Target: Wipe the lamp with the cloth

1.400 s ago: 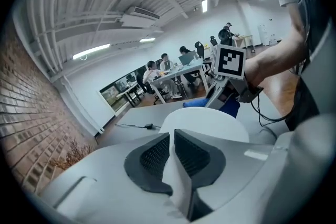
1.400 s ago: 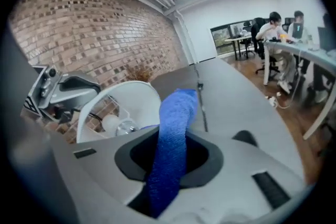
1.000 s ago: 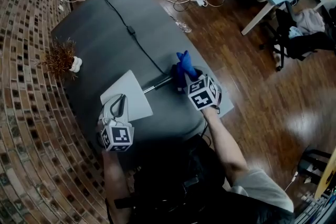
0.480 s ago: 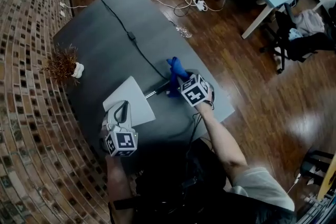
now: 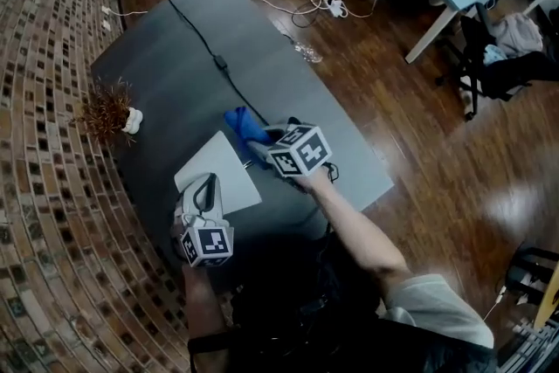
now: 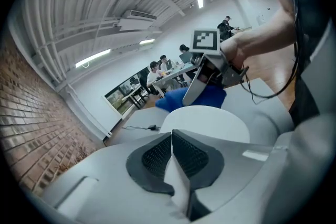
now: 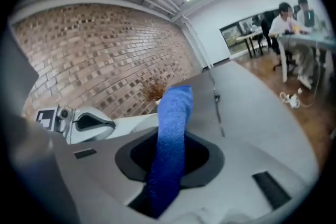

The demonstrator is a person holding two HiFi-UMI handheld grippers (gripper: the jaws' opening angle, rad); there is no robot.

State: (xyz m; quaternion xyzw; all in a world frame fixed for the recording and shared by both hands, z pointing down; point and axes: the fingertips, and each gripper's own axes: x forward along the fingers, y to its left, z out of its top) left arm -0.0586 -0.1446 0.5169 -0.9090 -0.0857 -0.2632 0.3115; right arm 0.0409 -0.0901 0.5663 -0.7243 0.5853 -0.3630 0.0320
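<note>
Your right claw [image 5: 265, 144] has swung toward 9 o'clock in the head view, carrying the cloth [image 5: 244, 124] from out along the lamp's stem to the edge of the white shade [image 5: 214, 169]. That claw is clamped on the blue cloth, which stands up out of the jaws as a folded strip in the right gripper view. In the head view the cloth now sits at about 1 o'clock of the shade, touching or just beside its rim; you cannot tell which. Your left claw [image 5: 202, 188] is closed, its pads pinching the thin white rim of the shade on the 7 o'clock side. The lamp [image 5: 229, 179] is low over the grey desk [image 5: 175, 74] near its front edge. A dry plant [image 5: 106, 109] stands at 10 o'clock of the shade, well apart, and a black cable [image 5: 215, 58] runs off toward 11 o'clock
</note>
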